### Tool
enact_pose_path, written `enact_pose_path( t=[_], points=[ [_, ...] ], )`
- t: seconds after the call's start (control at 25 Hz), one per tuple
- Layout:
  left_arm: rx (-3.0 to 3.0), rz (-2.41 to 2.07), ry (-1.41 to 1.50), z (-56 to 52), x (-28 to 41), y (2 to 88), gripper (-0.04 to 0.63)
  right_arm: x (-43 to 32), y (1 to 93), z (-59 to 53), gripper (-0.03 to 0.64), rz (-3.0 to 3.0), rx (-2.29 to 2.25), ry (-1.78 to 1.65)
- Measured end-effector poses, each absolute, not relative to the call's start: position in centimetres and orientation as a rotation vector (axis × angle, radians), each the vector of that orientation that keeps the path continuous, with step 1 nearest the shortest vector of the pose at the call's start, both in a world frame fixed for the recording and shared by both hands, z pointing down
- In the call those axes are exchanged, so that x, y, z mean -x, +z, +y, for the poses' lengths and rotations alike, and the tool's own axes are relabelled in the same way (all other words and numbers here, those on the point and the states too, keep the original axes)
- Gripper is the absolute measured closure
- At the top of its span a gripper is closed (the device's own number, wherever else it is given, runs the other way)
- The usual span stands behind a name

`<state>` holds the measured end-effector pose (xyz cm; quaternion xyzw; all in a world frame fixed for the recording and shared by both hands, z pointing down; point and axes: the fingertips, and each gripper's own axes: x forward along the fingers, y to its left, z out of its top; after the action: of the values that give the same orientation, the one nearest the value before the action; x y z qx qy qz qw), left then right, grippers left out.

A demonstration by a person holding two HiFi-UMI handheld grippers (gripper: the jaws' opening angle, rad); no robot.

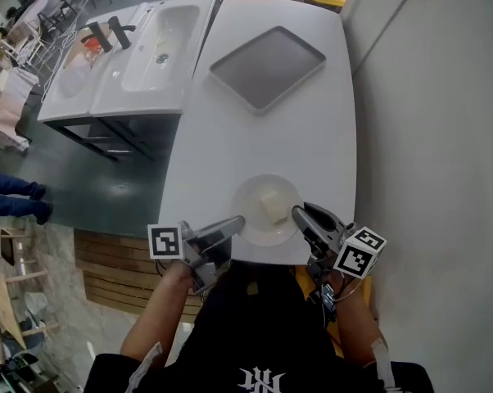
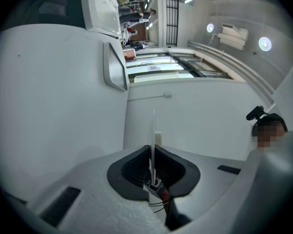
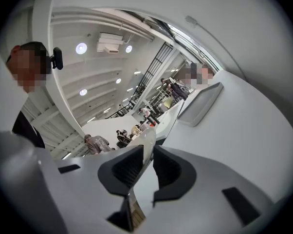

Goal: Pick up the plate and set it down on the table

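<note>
The plate (image 1: 255, 226) sits at the near edge of the white surface (image 1: 263, 137), right in front of the person, with a pale block (image 1: 273, 205) on it. It lies flat, just between the two claws. The left claw (image 1: 237, 223) comes in from the left side and the right claw (image 1: 299, 214) comes in from the right side. Each one is at its own side of the plate, and neither is nearer than the other.

In the left gripper view the left claw is closed tight on the left rim (image 2: 153, 130). The rim looks like a thin white line in the middle of the two dark jaws. In the right gripper view the right rim (image 3: 147, 140) goes in between the jaws a bit slanted. The jaws are narrow there, and I see no gap on either side of the rim, so I think this claw holds the plate as well.

I cannot tell if the plate is up off the surface or resting on it.

The bare part of the surface lies ahead of the plate, away from the person, between the plate and the grey tray (image 1: 267, 68). So I think the coming move is straight forward, with both claws going together at the same height. If one claw goes higher, the plate tips and the block may slide
</note>
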<state>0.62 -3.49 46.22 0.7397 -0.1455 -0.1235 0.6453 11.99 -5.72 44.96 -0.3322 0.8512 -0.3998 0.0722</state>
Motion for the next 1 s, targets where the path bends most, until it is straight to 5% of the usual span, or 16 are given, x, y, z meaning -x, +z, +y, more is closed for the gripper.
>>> enact_pose_path(
  t=[1.0],
  points=[
    [-1.893, -0.626, 0.221, -12.6, -2.9, 56.8, 0.555, -14.4, 56.3, -15.3, 0.598, 2.262, 0.977, -1.703]
  ],
)
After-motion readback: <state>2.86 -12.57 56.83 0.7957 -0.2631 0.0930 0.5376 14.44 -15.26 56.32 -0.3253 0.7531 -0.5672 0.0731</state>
